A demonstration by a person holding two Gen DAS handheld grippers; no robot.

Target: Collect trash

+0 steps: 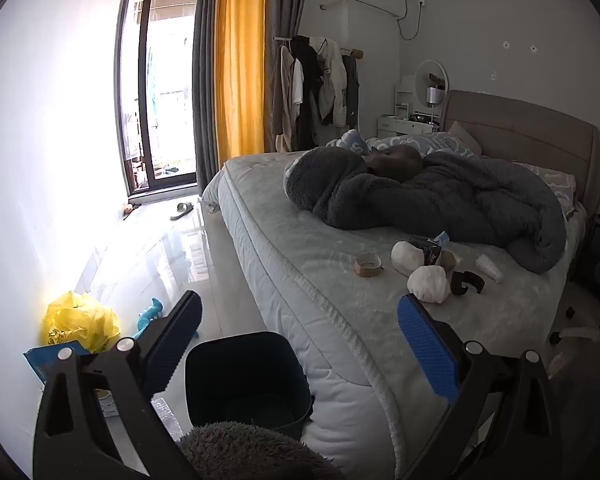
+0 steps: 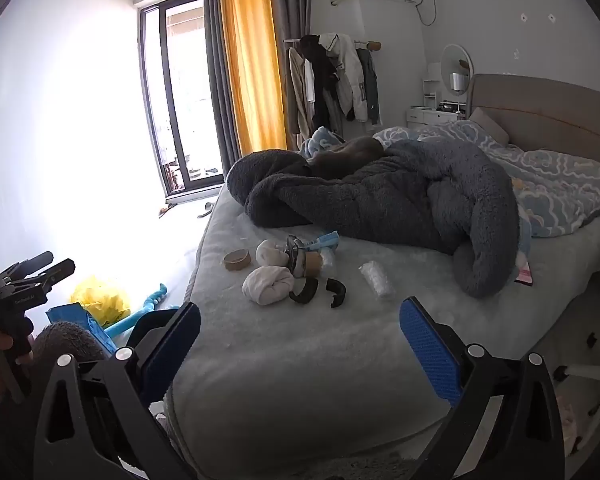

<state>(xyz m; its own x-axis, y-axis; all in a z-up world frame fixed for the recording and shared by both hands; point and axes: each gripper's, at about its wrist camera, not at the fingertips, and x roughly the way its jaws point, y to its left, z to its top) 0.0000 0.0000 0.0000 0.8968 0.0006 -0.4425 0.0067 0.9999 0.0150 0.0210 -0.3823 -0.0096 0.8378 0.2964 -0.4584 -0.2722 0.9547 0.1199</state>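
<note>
Trash lies in a cluster on the pale bed (image 2: 300, 360): a cardboard tape core (image 2: 237, 260), two white crumpled wads (image 2: 269, 285), a dark wrapper with a blue-and-white packet (image 2: 320, 242), black curved pieces (image 2: 336, 291) and a clear plastic roll (image 2: 377, 280). The same cluster shows in the left wrist view around the white wad (image 1: 428, 284) and tape core (image 1: 367, 266). A dark bin (image 1: 248, 380) stands on the floor by the bed corner. My left gripper (image 1: 300, 328) is open above the bin and bed edge. My right gripper (image 2: 300, 332) is open, short of the trash.
A grey fleece blanket (image 2: 380, 196) and blue patterned bedding (image 2: 560, 184) fill the far half of the bed. On the floor lie a yellow bag (image 1: 80, 320), a blue toy (image 1: 150, 316) and a blue packet (image 1: 44, 364). A slipper (image 1: 182, 211) lies by the glass door.
</note>
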